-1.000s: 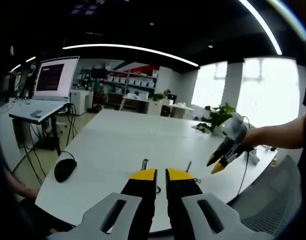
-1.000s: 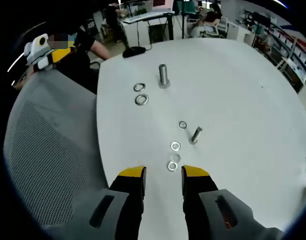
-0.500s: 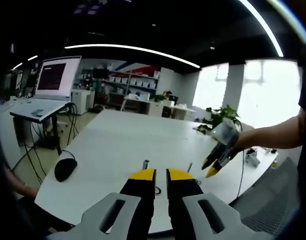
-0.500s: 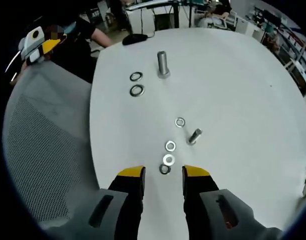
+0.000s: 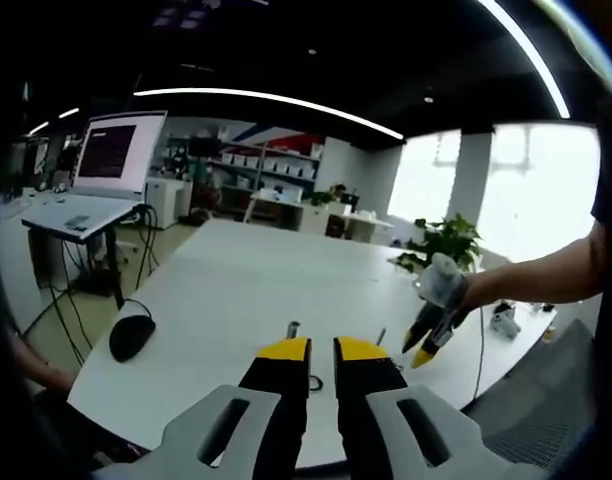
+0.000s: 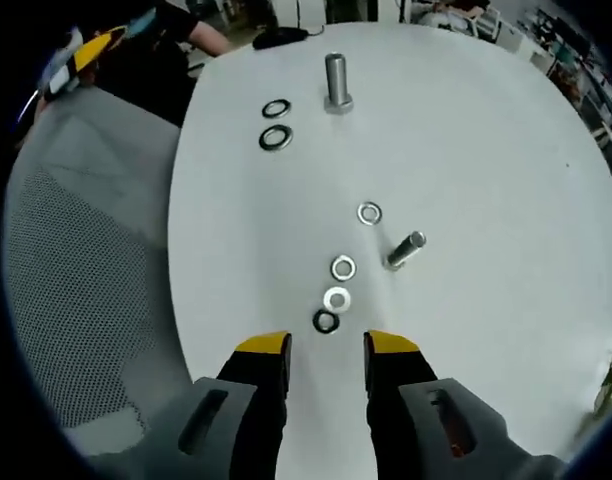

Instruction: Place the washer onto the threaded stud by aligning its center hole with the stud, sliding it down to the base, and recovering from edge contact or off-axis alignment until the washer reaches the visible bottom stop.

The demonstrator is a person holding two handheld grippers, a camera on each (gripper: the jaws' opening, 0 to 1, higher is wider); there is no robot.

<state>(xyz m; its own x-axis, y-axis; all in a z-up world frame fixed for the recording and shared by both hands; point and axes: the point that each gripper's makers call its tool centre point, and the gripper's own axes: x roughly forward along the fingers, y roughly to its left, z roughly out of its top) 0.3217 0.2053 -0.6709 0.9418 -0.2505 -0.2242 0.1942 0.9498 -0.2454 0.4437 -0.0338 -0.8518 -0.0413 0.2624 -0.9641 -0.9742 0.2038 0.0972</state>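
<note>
Above a white counter (image 6: pixel 506 180), the right claw (image 6: pixel 326 348) hangs with its jaws parted and nothing between them, a dark washer (image 6: pixel 326 321) lying flat on the surface just beyond its tips and almost dead centre between them. Two pale washers (image 6: pixel 337 298) (image 6: pixel 343 267) continue that line away from the claw, and a fourth (image 6: pixel 369 212) sits further on. A small stud (image 6: pixel 405 250) stands just right of this row, tilted in the fisheye view, its long axis leaning away to the right. At the counter's far end a thick stud (image 6: pixel 335 80) stands upright, with two large washers (image 6: pixel 276 108) (image 6: pixel 275 137) beside it.

The left claw (image 5: pixel 323 350) is held well back near the counter's edge, jaws a narrow gap apart and gripping nothing. In its view the right claw (image 5: pixel 423 345) points down at the surface from the right, near the small stud (image 5: pixel 380 334).

The right claw looks by far the nearer to the dark washer, which lies straight ahead of it; picking it up appears to call for a short drop forward, then a carry up and right to the small stud.
</note>
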